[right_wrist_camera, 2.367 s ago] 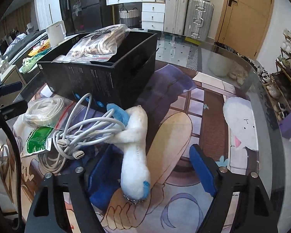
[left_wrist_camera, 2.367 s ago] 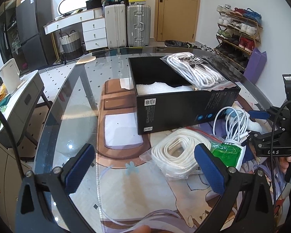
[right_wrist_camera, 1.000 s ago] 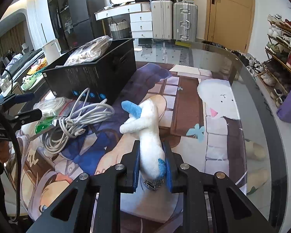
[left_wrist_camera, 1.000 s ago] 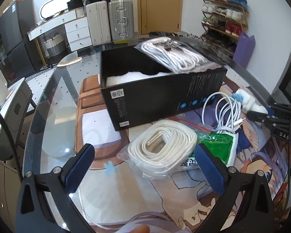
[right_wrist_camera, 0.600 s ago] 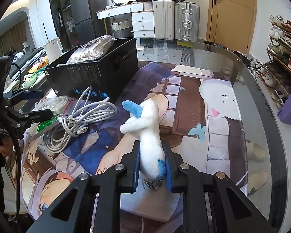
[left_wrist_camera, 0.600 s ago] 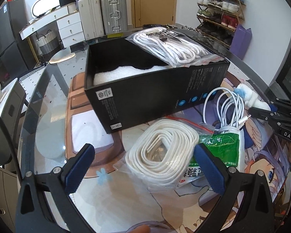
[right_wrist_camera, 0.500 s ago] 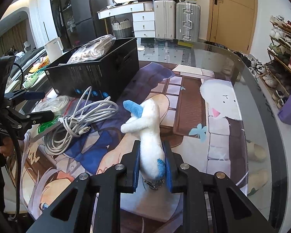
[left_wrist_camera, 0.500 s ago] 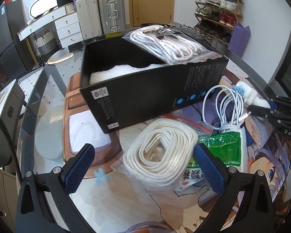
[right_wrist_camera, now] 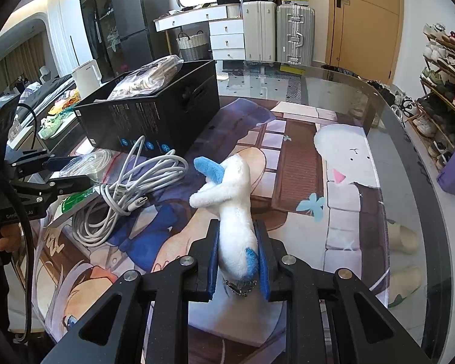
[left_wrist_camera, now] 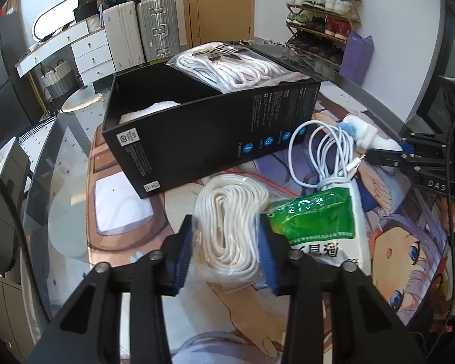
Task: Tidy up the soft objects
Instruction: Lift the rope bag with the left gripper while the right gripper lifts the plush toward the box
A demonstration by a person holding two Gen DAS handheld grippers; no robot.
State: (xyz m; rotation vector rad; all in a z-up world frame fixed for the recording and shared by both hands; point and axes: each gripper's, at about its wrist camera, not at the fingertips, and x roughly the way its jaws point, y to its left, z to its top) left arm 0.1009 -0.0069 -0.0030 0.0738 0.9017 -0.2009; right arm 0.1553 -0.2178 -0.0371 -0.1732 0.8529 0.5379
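A clear bag of coiled white rope [left_wrist_camera: 227, 212] lies on the printed mat in front of a black box [left_wrist_camera: 197, 133]. My left gripper [left_wrist_camera: 226, 233] is closing its jaws on this bag, and both blue pads press its sides. A white and blue plush toy [right_wrist_camera: 233, 200] sits between the pads of my right gripper [right_wrist_camera: 236, 233], which is shut on it just above the mat. The right wrist view shows the left gripper [right_wrist_camera: 66, 170] at the far left. A second bag of white laces [left_wrist_camera: 233, 66] rests on the box's far rim.
A bundle of white cable [right_wrist_camera: 136, 182] and a green packet [left_wrist_camera: 315, 212] lie between the two grippers. The glass table's curved edge [right_wrist_camera: 409, 151] runs along the right. Suitcases, drawers and a shoe rack stand beyond the table.
The left gripper's jaws went from wide open to closed on the bag of white rope, squeezing the coil narrower. The right gripper kept still with the plush toy in it.
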